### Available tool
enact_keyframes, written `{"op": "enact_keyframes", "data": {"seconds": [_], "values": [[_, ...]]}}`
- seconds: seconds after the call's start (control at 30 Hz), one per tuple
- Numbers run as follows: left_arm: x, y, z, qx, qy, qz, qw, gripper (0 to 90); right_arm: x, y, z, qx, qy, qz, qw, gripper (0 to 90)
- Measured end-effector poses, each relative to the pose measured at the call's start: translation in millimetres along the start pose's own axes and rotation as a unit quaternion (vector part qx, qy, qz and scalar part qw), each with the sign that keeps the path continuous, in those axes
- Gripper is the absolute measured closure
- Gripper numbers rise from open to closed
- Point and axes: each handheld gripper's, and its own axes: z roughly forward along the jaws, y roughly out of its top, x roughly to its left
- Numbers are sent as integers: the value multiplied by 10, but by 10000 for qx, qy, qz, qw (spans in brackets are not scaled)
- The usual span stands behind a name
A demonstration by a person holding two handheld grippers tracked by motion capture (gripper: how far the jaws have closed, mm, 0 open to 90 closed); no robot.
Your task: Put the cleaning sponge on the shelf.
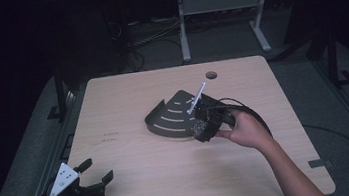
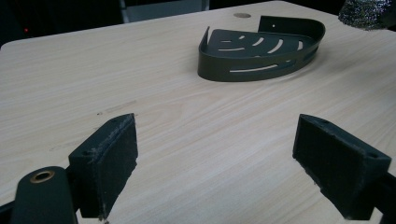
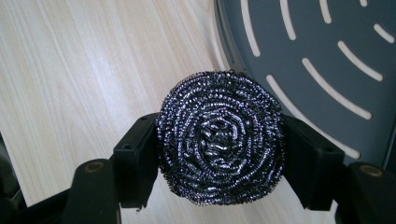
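Dark slotted corner basket (image 1: 172, 116), mid-tabletop. Right gripper (image 3: 219, 140) clamps steel-wool scourer (image 3: 220, 137) over basket's near edge. Left gripper (image 1: 89, 181), jaws wide, near-left corner. Wooden tabletop (image 1: 127, 98); dim room.

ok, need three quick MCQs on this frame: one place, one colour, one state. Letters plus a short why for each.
1. Where is the steel scourer?
A. in the right claw
B. lying in the rack
C. in the left claw

2. What colour is the slotted corner rack?
A. white
B. dark grey
C. red

3. How does the left claw stand?
A. shut on the rack
B. shut on the scourer
C. open, with nothing in it

Key:
1 A, both jaws of the right claw press on the scourer's sides.
2 B, it reads dark grey against the pale wooden table.
3 C, bare table shows between its jaws.
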Motion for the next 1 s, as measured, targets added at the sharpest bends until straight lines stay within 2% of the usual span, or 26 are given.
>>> {"op": "enact_keyframes", "data": {"seconds": [0.17, 0.4, 0.63, 0.77, 1.0], "values": [[-1, 4, 2, -14, -7, 1, 10000, 132, -48, 52, -6, -56, 98, 31, 9999, 331], [2, 1, 9, -2, -15, -13, 10000, 132, -108, 149, 12, 65, -14, 22, 10000, 331], [6, 1, 3, -12, -7, -10, 10000, 132, -154, 246, 40, 117, -17, 28, 9999, 331], [7, 5, 7, -13, -6, 2, 10000, 132, -220, 319, 77, 142, -39, 89, 9999, 331], [10, 0, 5, -15, -16, -20, 10000, 132, -349, 410, 199, 115, 87, 226, 9996, 331]]}}
